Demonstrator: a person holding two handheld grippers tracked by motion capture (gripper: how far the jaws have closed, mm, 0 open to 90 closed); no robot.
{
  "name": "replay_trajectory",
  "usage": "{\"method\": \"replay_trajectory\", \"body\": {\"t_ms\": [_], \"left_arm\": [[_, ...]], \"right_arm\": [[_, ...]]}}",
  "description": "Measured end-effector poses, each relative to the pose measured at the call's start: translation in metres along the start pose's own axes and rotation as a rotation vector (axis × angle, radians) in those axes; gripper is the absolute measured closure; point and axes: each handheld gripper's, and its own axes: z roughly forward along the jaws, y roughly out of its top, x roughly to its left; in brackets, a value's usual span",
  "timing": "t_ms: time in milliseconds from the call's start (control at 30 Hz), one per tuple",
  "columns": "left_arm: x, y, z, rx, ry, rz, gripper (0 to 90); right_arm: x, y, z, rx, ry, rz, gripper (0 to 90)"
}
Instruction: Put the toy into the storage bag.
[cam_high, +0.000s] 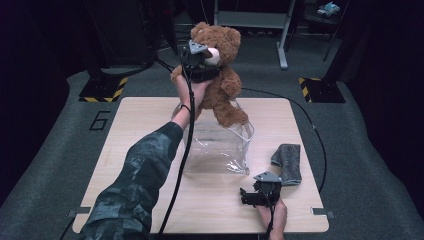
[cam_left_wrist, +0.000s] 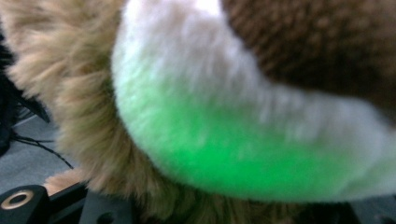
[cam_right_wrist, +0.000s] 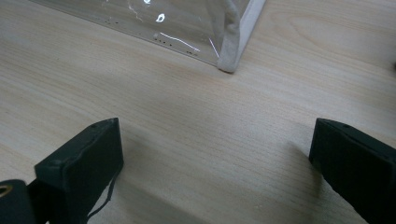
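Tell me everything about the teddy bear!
The teddy bear is fluffy and brown, with round ears, a pale muzzle and stubby arms and legs. Its fur looks soft and plush. It hangs upright in the air, gripped at the head by the left tongs. One foot dips toward the open top of the clear plastic bag standing on the wooden table. Up close, its pale fur glows green.

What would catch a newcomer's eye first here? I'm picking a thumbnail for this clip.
The brown teddy bear, held up by the left claw above the far edge of the table, its feet at the mouth of a clear plastic bag. Then the right claw, jaws wide apart and empty, resting on the near right, beside a grey cloth.
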Motion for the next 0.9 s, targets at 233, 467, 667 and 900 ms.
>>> {"method": "replay_trajectory", "body": {"t_ms": [233, 467, 667, 900], "left_arm": [[-0.002, -0.018, 0.001, 0.018, -0.009, -0.024, 43.1], [-0.006, -0.034, -0.002, 0.051, -0.009, -0.010, 41.2], [-0.009, -0.044, -0.004, 0.099, -0.012, -0.003, 39.4], [-0.016, -0.053, -0.008, 0.132, -0.021, -0.003, 38.4]], "right_arm": [[0.000, 0.000, 0.000, -0.002, 0.000, -0.001, 2.1], [0.000, 0.000, 0.000, -0.001, 0.001, 0.001, 2.0], [0.000, 0.000, 0.000, 0.000, -0.001, 0.000, 2.0], [0.000, 0.000, 0.000, 0.000, -0.001, 0.001, 2.0]]}}
